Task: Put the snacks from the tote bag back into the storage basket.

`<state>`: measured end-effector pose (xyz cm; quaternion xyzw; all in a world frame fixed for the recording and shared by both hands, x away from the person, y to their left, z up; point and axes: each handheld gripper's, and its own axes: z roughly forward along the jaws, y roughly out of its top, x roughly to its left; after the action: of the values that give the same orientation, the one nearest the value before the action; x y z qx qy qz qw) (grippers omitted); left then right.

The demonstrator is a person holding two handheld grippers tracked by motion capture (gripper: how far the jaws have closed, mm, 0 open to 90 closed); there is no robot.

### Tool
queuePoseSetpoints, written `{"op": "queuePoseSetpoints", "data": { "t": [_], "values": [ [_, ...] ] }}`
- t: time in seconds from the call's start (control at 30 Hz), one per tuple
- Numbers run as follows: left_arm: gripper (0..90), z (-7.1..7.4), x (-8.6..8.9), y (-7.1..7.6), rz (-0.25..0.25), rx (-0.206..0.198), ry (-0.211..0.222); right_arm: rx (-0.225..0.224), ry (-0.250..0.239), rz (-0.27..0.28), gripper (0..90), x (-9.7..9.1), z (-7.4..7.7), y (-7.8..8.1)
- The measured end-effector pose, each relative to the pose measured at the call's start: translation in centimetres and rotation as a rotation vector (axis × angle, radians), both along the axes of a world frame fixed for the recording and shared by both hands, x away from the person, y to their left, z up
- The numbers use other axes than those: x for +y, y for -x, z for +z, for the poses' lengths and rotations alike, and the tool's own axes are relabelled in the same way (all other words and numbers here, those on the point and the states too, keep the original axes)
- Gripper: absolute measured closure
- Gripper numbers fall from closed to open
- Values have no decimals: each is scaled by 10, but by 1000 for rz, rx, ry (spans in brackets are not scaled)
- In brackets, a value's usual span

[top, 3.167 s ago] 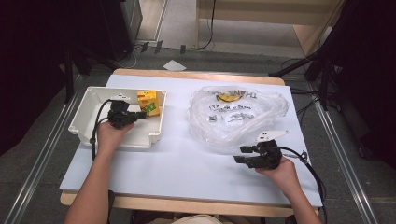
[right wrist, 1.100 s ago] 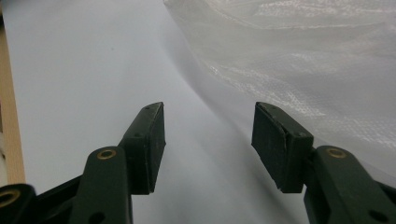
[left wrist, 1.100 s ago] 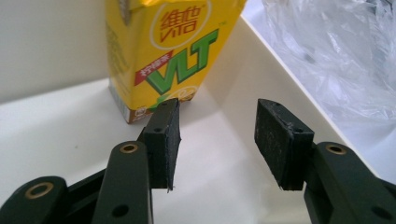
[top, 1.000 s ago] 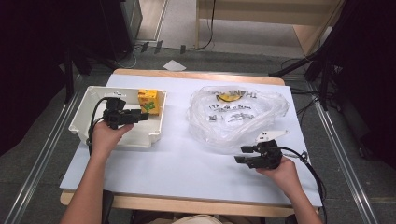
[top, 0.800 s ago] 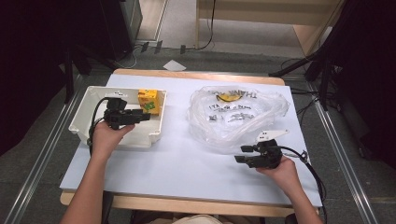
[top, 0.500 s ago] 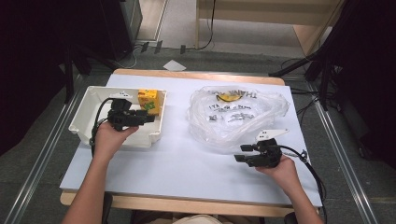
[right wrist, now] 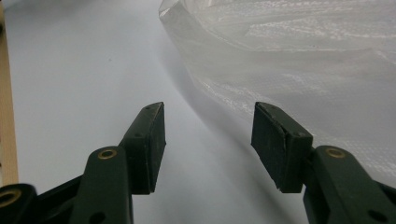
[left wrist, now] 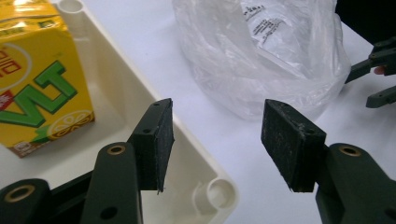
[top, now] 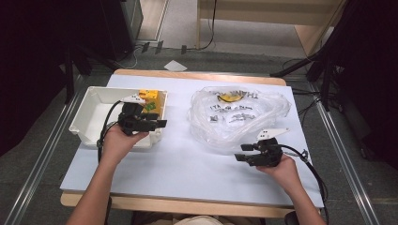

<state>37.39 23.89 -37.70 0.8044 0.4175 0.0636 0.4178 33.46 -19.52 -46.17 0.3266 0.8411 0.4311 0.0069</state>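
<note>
At the left of the high view, a white tray (top: 91, 117) sits on the pale blue table (top: 187, 168), with a yellow drink carton (top: 151, 98) standing in its upper right corner. The left gripper (top: 159, 123), held in the person's left hand (top: 117, 143), hovers over the tray's right wall, its jaws pointing toward the centre of the frame. In the left gripper view, the carton (left wrist: 39, 79) stands upright inside the tray (left wrist: 187, 154) at the upper left of the frame, clear of the jaws. Those jaws have just been opening and now stand wide apart with nothing between them, straddling the tray's corner.

At centre right of the high view lies a crumpled clear plastic bag (top: 239, 117) with black print. Just below it, at lower right, the right gripper (top: 240, 153) rests near the table in the person's right hand (top: 281, 168). In the right gripper view, its jaws are parted and empty, the bag (right wrist: 303, 70) filling the upper right of the frame just beside the right-hand jaw.
</note>
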Motion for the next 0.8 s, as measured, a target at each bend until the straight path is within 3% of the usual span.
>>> {"op": "queuePoseSetpoints", "data": {
  "t": [0.5,0.8],
  "values": [
    [438,-1,-43,14,-114,-27,-41,-4,4,5,455,2,0,0],
    [439,-16,-63,17,-147,1,-57,-6,4,6,455,2,1,0]
  ]
}}
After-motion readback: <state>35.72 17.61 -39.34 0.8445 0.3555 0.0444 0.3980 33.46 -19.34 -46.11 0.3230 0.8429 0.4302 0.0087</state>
